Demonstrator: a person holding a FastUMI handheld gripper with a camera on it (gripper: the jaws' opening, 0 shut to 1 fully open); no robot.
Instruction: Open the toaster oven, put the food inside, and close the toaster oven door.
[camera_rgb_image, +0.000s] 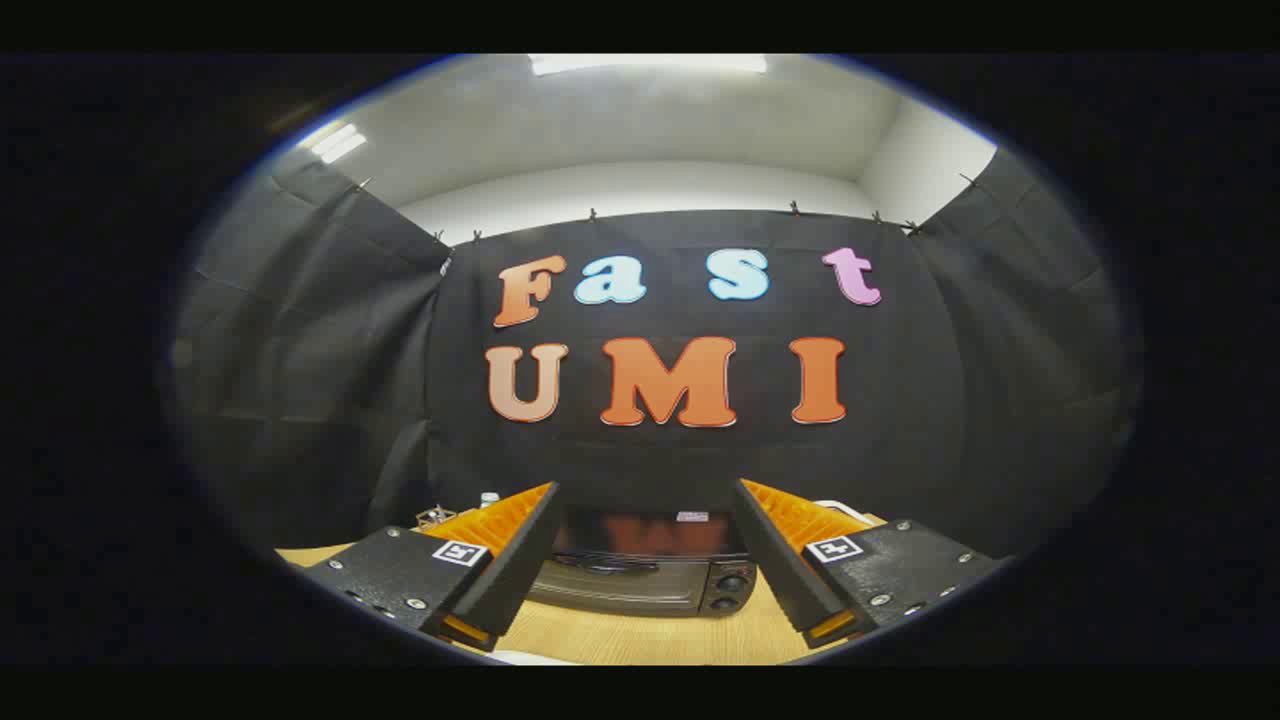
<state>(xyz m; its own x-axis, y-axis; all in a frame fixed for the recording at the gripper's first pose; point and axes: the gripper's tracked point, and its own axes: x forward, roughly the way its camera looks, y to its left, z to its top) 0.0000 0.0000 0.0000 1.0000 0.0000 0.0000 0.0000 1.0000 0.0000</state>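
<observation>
Your gripper (645, 500) stands wide open with nothing held between its fingers (520, 545). Straight ahead at twelve o'clock, beyond the tips and framed in the gap between them, the toaster oven (640, 575) sits on the wooden table (640, 640) with its door shut; its knobs (730, 590) lie toward one o'clock, near your right finger.

A toaster oven (645, 570) sits on a table (650, 635) in the lower centre of the frame, its door shut and its knobs (731, 592) at its right end. The gripper (645, 520) has its fingers spread wide, one on each side of the oven, which lies beyond them. Small items (436, 517) stand on the table at lower left.
</observation>
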